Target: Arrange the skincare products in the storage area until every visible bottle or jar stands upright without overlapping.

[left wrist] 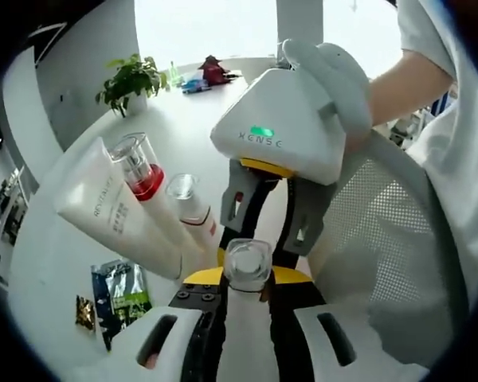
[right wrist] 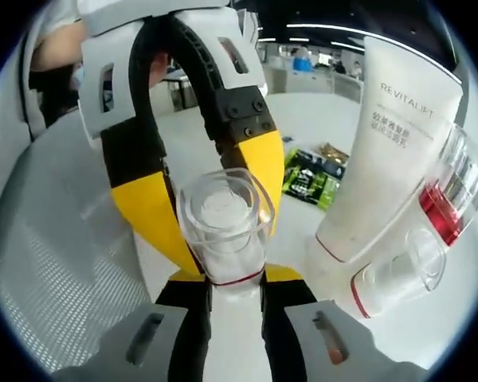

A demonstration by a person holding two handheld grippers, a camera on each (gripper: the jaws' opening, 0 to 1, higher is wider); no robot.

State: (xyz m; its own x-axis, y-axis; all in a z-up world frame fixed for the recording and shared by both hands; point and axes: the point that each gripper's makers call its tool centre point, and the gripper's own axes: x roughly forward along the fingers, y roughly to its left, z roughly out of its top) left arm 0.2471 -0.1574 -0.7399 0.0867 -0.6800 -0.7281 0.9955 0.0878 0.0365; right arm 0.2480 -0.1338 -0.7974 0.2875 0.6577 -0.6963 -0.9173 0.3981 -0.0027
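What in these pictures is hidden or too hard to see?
- Bottle body: hidden behind the grippers' jaws in both views.
- Sachets' print: too small, left gripper view.
- Tube's foot: behind two capped bottles, right gripper view.
- Far tabletop items: too small and washed out, left gripper view.

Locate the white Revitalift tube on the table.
In the left gripper view the Revitalift tube lies left of centre, beside the red-banded bottle, above the green sachets.

Bright daylight floods in behind the potted plant (left wrist: 130, 79), washing that background to blown-out white. Shadows are soft. Fisheye bending curves everything toward the edges. The clear-capped bottle (right wrist: 223, 219) nearest each lens looks slightly soft, with glints on its cap.
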